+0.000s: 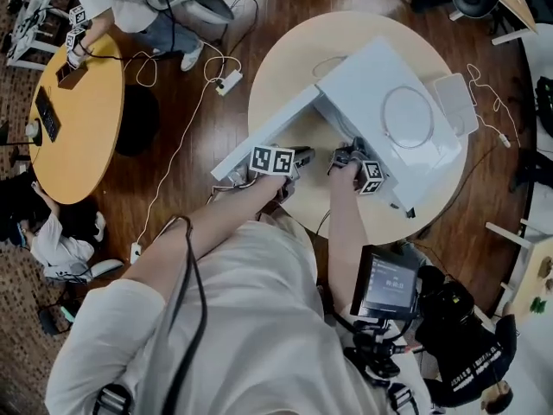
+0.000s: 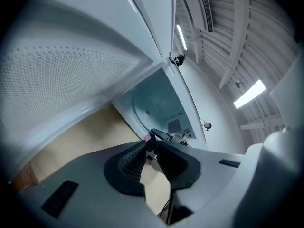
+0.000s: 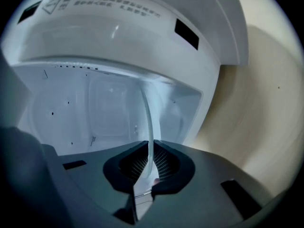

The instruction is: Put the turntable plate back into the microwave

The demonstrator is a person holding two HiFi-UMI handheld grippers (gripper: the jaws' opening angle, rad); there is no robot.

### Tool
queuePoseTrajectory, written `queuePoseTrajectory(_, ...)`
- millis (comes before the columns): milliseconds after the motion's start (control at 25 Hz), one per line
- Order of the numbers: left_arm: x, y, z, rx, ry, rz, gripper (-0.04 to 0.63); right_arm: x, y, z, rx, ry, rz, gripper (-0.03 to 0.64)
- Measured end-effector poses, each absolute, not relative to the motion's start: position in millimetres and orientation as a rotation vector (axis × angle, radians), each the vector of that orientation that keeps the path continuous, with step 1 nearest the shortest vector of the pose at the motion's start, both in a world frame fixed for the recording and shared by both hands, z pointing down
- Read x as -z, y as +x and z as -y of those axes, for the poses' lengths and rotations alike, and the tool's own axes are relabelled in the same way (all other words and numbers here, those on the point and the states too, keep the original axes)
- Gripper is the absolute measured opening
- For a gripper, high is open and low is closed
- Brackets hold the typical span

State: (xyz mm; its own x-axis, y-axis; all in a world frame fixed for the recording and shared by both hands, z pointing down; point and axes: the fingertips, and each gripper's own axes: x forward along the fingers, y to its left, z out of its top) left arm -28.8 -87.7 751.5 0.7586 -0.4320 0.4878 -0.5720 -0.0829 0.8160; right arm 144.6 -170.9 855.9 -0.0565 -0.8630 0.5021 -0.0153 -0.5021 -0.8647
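A white microwave (image 1: 371, 85) stands on a round beige table (image 1: 285, 67) with its door (image 1: 259, 137) swung open to the left. My right gripper (image 1: 339, 157) is at the cavity's mouth, shut on the rim of the clear glass turntable plate (image 3: 147, 122). From the right gripper (image 3: 152, 163) the plate runs edge-on into the cavity. In the left gripper view the plate (image 2: 156, 106) shows as a pale disc inside the cavity. My left gripper (image 1: 302, 156) is beside the right one, by the door. Its jaws (image 2: 151, 144) are shut, with nothing visible between the pads.
A round outline (image 1: 408, 118) shows on the microwave's top, and a white pad (image 1: 455, 102) lies behind it. A power strip (image 1: 229, 82) with cables lies on the wooden floor. A person sits at an orange table (image 1: 78, 111) at left. A monitor on a stand (image 1: 389, 284) is close at right.
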Motion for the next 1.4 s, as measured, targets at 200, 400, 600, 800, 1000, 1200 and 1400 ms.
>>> queuePoseTrajectory(200,-748,-23,95,-0.146,1.724,0.796,0.054,-855,145,173,1.655,-1.682,-0.97,0.031)
queuePoseTrajectory(400,-748,-21,101,-0.163,1.731,0.799,0.054,-848,144,175,1.611,-1.872,-1.083,0.067)
queuePoseTrajectory(600,-748,-19,106,-0.159,1.733,0.801,0.054,-842,141,177,1.592,-1.988,-1.207,0.143)
queuePoseTrajectory(800,-741,-17,114,-0.151,1.747,0.801,0.054,-839,142,172,1.592,-2.016,-1.234,0.143)
queuePoseTrajectory(1000,-741,-19,113,-0.152,1.743,0.804,0.054,-835,136,170,1.591,-2.012,-1.282,0.143)
queuePoseTrajectory(1200,-741,-17,111,-0.155,1.738,0.801,0.054,-831,128,168,1.581,-2.018,-1.412,0.143)
queuePoseTrajectory(1400,-741,-16,107,-0.16,1.744,0.797,0.054,-824,124,168,1.548,-2.038,-1.565,0.143)
